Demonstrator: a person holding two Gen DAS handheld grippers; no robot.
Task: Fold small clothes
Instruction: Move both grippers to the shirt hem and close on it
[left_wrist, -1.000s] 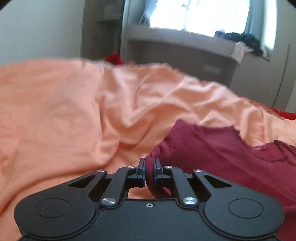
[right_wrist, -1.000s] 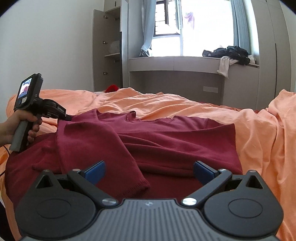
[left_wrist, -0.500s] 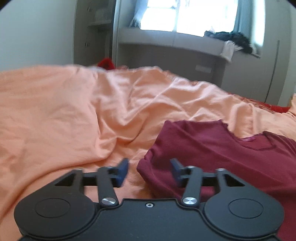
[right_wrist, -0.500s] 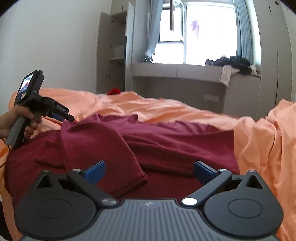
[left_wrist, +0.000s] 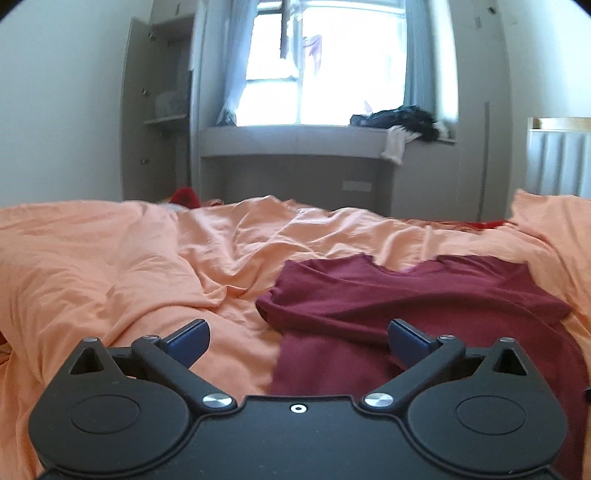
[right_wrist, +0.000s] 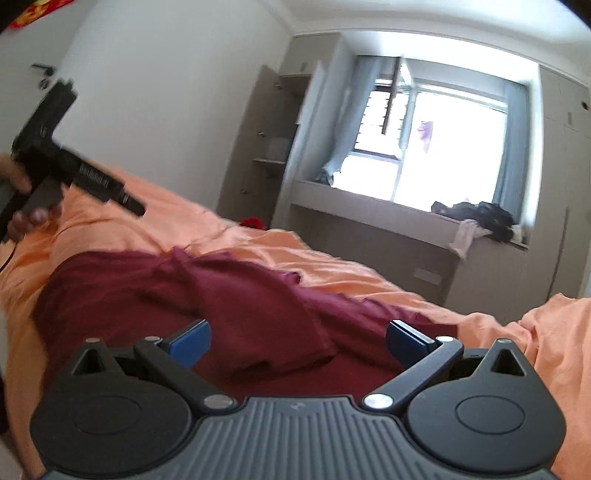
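My left hand-held gripper (left_wrist: 297, 338) is released, jaws wide apart and gripping nothing, hovering over the left edge of the maroon shirt (left_wrist: 413, 295). The shirt lies partly folded on the orange bedsheet (left_wrist: 110, 266). My right hand-held gripper (right_wrist: 297, 338) is likewise spread and unloaded, tilted above the shirt's lower part.

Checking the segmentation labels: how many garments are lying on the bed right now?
1: a maroon sweater on the orange bedding, ahead of both open grippers, left gripper and right gripper. Something red at the far edge might be another; can't tell.
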